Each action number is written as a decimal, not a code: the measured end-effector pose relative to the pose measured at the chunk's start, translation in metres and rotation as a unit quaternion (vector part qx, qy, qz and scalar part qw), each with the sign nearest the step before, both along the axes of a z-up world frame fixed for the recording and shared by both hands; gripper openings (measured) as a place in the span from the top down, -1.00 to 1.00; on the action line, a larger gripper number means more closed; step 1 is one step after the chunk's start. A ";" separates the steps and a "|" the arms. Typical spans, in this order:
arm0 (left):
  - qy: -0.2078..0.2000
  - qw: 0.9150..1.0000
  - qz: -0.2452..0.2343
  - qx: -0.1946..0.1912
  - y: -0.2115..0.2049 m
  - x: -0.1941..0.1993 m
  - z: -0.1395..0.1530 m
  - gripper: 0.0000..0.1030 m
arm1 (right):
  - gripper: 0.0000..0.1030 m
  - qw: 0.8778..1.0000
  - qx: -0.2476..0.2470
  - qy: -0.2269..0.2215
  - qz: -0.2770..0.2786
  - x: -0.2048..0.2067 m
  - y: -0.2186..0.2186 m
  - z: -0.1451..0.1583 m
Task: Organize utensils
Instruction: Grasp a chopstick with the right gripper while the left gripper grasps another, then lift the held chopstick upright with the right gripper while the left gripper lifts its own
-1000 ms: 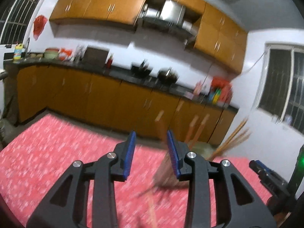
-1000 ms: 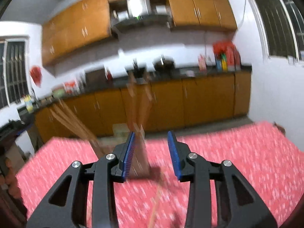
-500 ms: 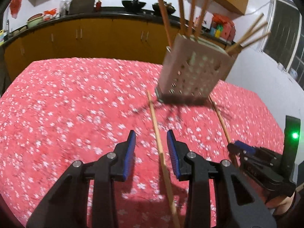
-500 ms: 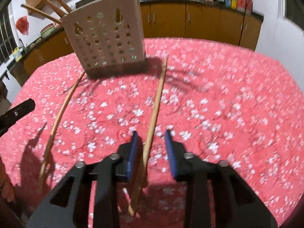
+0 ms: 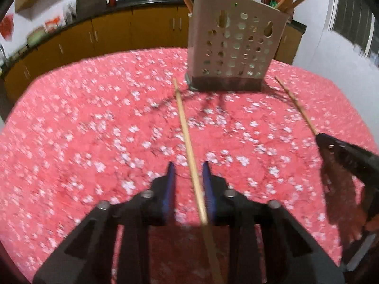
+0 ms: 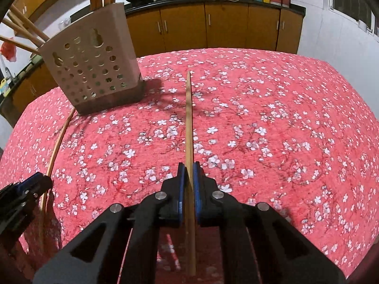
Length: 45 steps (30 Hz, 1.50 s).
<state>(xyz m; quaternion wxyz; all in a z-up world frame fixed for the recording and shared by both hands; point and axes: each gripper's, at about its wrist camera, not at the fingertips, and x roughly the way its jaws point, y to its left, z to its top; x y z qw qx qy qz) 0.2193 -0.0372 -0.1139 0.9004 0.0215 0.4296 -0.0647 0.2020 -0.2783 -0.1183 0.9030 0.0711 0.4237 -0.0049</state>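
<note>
Right hand-held gripper (image 6: 188,177) clamps a chopstick (image 6: 188,118) low over the worktop (image 6: 272,118); left hand-held gripper (image 5: 188,177), parted, straddles another chopstick (image 5: 186,130).

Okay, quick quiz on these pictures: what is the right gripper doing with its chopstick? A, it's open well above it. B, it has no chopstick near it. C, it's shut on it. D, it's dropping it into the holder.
C: in the right wrist view the right gripper has both blue pads pressed against the chopstick, which lies along the red tablecloth, away from the holder.

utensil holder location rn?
Holder stands at the table's far edge: ahead-right in the left wrist view, upper left in the right, between the two loose chopsticks.
</note>
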 end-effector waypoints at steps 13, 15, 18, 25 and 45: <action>0.005 0.998 0.054 -0.025 0.064 0.031 0.001 0.84 | 0.84 0.999 -0.032 -0.011 0.012 0.022 0.010 -0.006; 0.003 0.998 0.057 -0.031 0.069 0.031 0.001 0.82 | 0.84 0.999 -0.029 -0.011 0.012 0.026 0.010 -0.007; -0.002 0.998 0.054 -0.031 0.070 0.030 0.000 0.78 | 0.84 1.000 -0.026 -0.011 0.012 0.029 0.009 -0.008; -0.002 0.998 0.054 -0.036 0.069 0.026 0.001 0.77 | 0.83 1.000 -0.018 -0.012 0.012 0.028 0.005 -0.009; -0.002 0.998 0.054 -0.035 0.071 0.026 0.001 0.77 | 0.82 1.000 -0.026 -0.013 0.011 0.027 0.009 -0.009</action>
